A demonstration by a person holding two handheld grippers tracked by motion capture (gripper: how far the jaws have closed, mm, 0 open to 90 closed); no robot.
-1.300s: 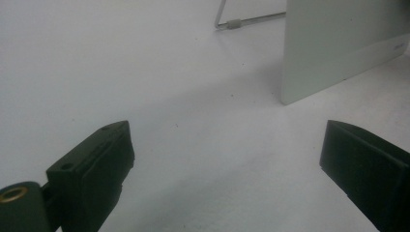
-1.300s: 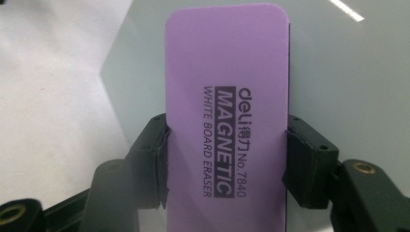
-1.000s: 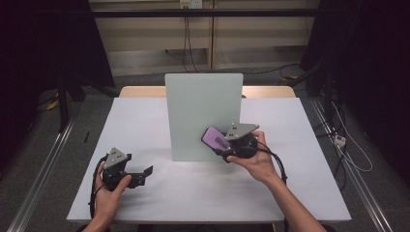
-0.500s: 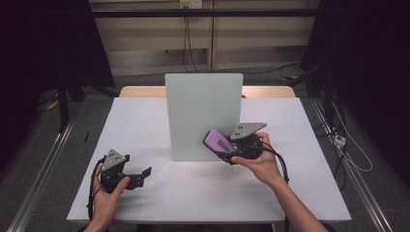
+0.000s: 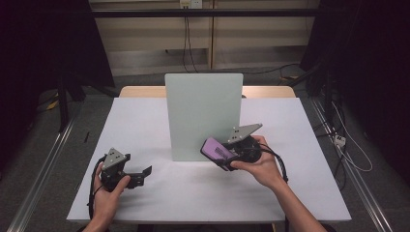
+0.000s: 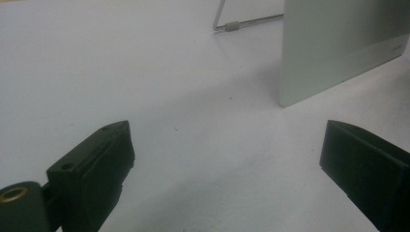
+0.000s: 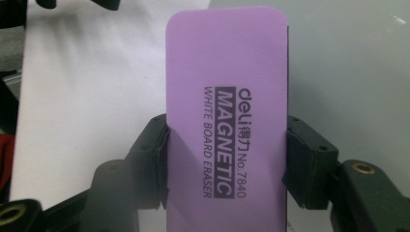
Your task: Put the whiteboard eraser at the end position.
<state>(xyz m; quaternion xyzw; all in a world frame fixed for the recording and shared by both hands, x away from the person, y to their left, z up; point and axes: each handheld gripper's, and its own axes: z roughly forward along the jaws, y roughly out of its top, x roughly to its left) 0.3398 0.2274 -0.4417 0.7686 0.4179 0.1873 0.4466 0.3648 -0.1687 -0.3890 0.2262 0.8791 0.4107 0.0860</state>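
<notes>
A pale grey-green board (image 5: 203, 113) stands upright on a wire stand (image 6: 232, 25) in the middle of the white table (image 5: 145, 116). My right gripper (image 5: 218, 153) is shut on a purple magnetic whiteboard eraser (image 5: 215, 149), held just in front of the board's lower right part. In the right gripper view the eraser (image 7: 226, 106) sits between both jaws, printed side up, with the board (image 7: 348, 72) behind it. My left gripper (image 5: 140, 174) stands open near the table's front left, nothing between its jaws; its own view has the gripper (image 6: 227, 159) over bare table, the board's corner (image 6: 338, 48) ahead.
The table's front edge (image 5: 208, 220) lies close to both hands. Cables (image 5: 348, 159) run across the floor to the right of the table. A metal rail (image 5: 43, 169) runs along the floor on the left.
My right gripper with the eraser has shifted slightly down and toward the table's front, along the board's face. The left gripper has stayed where it was.
</notes>
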